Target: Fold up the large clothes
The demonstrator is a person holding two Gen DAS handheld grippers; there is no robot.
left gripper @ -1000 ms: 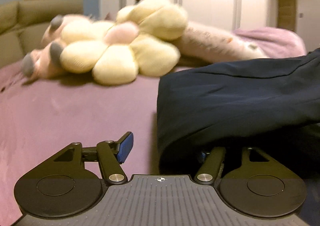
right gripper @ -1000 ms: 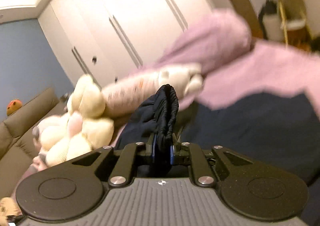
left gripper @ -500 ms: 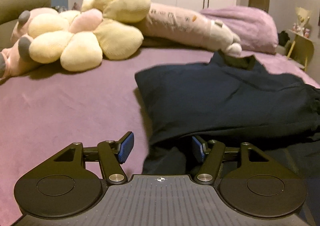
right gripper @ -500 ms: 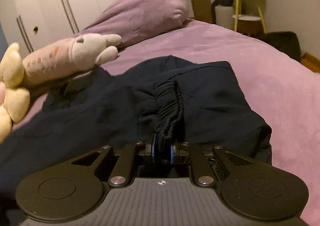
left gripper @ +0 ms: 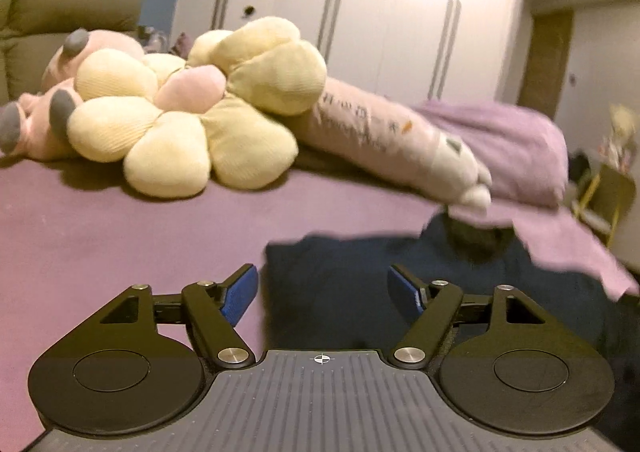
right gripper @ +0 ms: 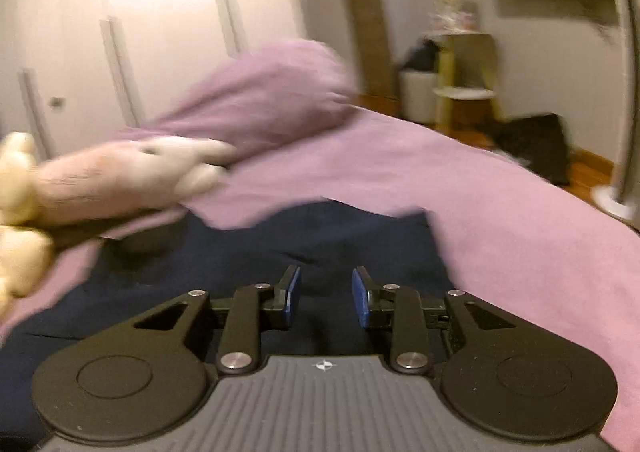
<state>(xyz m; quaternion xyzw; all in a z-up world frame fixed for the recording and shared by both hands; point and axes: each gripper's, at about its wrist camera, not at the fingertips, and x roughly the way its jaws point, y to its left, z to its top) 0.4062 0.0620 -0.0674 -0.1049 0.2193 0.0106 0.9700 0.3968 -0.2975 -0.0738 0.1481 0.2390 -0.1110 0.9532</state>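
A dark navy garment (left gripper: 360,280) lies folded over on the purple bed (left gripper: 100,236). In the left wrist view its left edge runs up between my fingers. My left gripper (left gripper: 322,294) is open and empty, raised just above the garment's near edge. In the right wrist view the same garment (right gripper: 280,240) spreads flat below and ahead. My right gripper (right gripper: 326,294) is open and empty just above the cloth.
A yellow flower plush (left gripper: 192,108) and a pink plush (left gripper: 44,108) lie at the head of the bed. A long pink bolster (left gripper: 400,140) and a purple pillow (right gripper: 256,92) lie behind the garment. A small side table (right gripper: 464,92) stands right of the bed.
My right gripper has opened and let go of the gathered cuff it held, which now lies on the garment. My left gripper has lifted clear of the cloth. Both views are blurred with motion.
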